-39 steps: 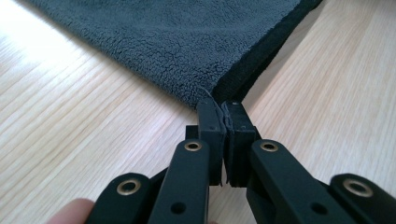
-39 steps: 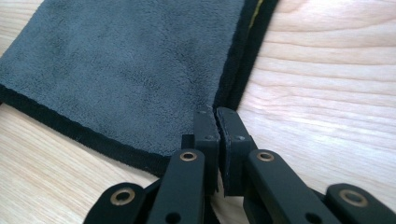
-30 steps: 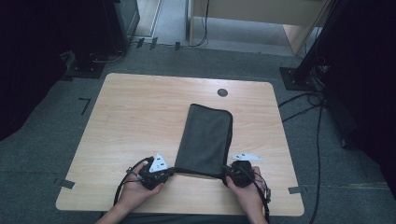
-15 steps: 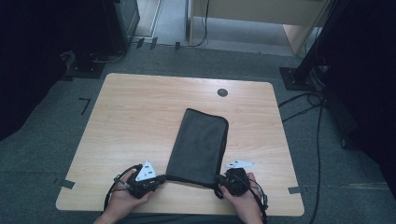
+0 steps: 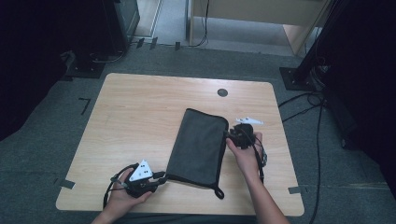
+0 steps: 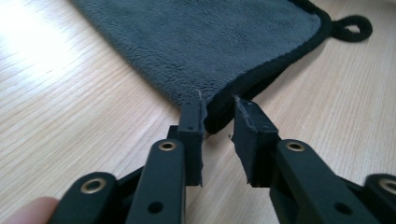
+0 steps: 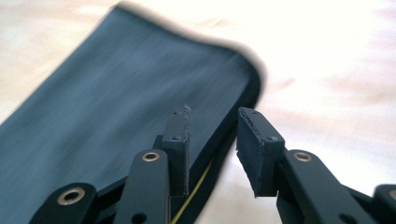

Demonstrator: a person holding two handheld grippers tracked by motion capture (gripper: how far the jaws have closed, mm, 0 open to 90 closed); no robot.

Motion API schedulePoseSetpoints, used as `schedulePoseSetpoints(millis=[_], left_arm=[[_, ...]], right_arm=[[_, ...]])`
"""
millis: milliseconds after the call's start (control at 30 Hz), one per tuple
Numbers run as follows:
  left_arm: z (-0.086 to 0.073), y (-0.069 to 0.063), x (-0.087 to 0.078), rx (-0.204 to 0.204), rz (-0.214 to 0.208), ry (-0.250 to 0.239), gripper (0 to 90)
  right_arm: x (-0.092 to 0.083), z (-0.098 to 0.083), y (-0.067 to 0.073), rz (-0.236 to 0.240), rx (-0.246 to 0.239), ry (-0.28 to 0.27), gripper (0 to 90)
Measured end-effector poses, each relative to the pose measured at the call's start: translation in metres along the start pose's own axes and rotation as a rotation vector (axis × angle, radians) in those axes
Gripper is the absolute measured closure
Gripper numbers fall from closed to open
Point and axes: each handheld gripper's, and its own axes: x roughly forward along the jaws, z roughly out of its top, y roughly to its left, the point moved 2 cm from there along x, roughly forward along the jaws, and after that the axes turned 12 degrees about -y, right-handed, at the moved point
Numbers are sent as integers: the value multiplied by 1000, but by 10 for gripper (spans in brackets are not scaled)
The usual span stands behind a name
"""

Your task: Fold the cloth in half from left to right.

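A dark grey towel (image 5: 198, 147), folded into a long strip, lies on the wooden table (image 5: 135, 116), with a black hanging loop (image 5: 218, 192) at its near end. My left gripper (image 5: 161, 176) is at the towel's near left corner. In the left gripper view it (image 6: 218, 112) is open, the black-hemmed corner of the towel (image 6: 210, 42) lying at its tips. My right gripper (image 5: 229, 133) is beside the towel's far right edge. In the blurred right gripper view it (image 7: 212, 116) is open, with the towel (image 7: 116, 93) edge under the gap.
A round black grommet (image 5: 222, 92) sits in the table near its far edge. Bare wood lies left of the towel. Cables (image 5: 317, 107) and a black stand base (image 5: 299, 77) are on the carpet at the right.
The towel was drawn toward the near edge. My right gripper then left the near right corner and moved up along the right edge. The left gripper stays at the near left corner.
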Motion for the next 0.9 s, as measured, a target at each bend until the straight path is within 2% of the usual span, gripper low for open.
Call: schedulePoseSetpoints(millis=[67, 167, 233, 300, 367, 533, 667, 767, 867, 900], left_arm=[[0, -1, 0, 17, 1, 12, 741], [0, 1, -3, -1, -10, -12, 696], [0, 5, -4, -25, -4, -20, 665], [1, 8, -5, -46, -7, -35, 649], [1, 10, -5, -40, 7, -40, 626], [3, 13, -6, -58, 6, -64, 597], [10, 18, -6, -75, 20, -99, 565], [19, 23, -5, -98, 31, -120, 548], [29, 28, -3, -111, 37, -138, 532], [31, 30, -2, -109, 42, -139, 530]], right_arm=[[19, 7, -9, -26, 12, -7, 634], [44, 14, -24, -79, 39, 1, 632], [54, 15, -31, -79, 69, 12, 625], [62, 14, -36, -78, 78, 36, 606], [70, 11, -40, -59, 85, 52, 610], [72, 9, -38, -51, 74, 30, 653], [73, 7, -35, -41, -31, 15, 730], [74, 7, -36, -24, -16, 13, 753], [74, 8, -37, -38, -12, 20, 661], [73, 9, -37, -39, -2, 25, 655]])
